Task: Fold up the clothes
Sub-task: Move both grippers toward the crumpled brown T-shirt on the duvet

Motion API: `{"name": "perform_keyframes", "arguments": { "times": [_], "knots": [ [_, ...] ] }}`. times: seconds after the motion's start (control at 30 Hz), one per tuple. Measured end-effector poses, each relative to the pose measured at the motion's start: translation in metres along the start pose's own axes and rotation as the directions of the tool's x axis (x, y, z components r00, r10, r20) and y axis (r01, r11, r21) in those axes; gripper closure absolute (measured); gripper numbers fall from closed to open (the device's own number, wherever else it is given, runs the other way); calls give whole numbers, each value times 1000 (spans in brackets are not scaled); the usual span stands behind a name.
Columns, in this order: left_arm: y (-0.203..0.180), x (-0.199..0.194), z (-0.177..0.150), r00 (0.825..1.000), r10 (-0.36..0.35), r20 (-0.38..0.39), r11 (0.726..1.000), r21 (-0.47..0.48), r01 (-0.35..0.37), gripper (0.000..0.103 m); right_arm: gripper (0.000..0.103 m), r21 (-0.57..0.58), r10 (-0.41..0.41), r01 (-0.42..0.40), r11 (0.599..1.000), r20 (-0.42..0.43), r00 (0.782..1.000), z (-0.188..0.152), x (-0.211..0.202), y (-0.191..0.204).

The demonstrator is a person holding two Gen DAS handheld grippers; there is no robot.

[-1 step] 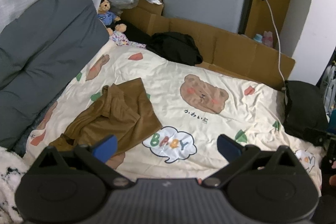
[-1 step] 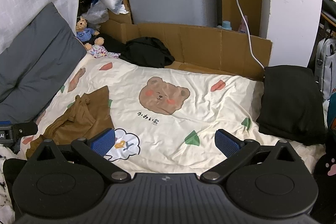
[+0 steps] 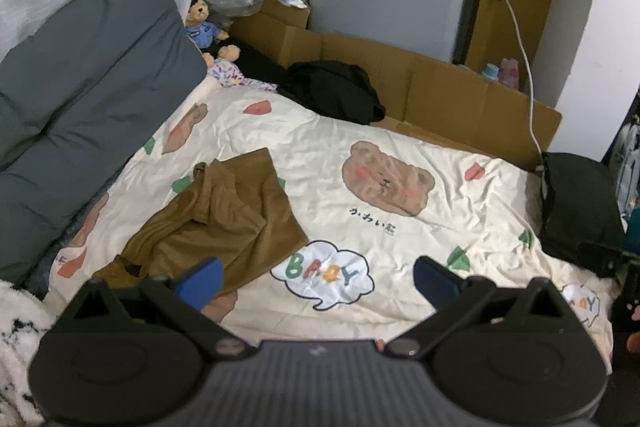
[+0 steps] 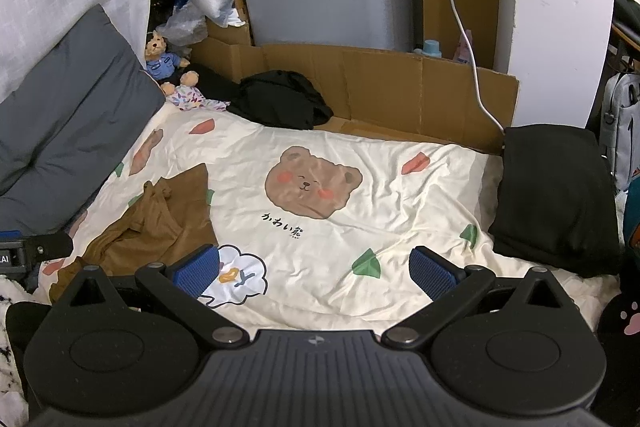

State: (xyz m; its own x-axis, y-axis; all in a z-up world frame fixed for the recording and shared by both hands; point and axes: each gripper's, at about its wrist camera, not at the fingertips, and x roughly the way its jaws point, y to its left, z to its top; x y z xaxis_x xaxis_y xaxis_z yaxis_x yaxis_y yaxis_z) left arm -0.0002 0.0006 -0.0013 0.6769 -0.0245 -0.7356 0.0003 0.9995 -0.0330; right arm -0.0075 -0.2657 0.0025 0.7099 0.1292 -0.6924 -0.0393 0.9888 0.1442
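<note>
Bed (image 3: 460,227) with a cream bear-print sheet is the work surface, and the brown garment (image 3: 224,223) is lying crumpled on its left side, next to a grey cushion (image 3: 80,107). Left gripper (image 3: 316,277) has its fingers spread wide with nothing in them, hanging just over the garment's near edge. Right gripper (image 4: 314,269) is the same, wide apart and empty, above bare sheet. Folded black cloth (image 4: 556,199) sits at the bed's right edge, and a crumpled black one (image 4: 280,99) at the far end.
</note>
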Motion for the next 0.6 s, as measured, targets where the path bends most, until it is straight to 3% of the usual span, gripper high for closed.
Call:
{"name": "perform_keyframes", "arguments": {
  "times": [0.2,0.6],
  "knots": [
    [-11,3,-2,1000,24,-12,999,24,-24,0,0,-1,5,-5,1000,4,1000,0,-2,1],
    [5,19,-1,1000,-3,-22,1000,-5,3,0,0,12,15,-15,1000,17,1000,6,0,2]
  ]
}}
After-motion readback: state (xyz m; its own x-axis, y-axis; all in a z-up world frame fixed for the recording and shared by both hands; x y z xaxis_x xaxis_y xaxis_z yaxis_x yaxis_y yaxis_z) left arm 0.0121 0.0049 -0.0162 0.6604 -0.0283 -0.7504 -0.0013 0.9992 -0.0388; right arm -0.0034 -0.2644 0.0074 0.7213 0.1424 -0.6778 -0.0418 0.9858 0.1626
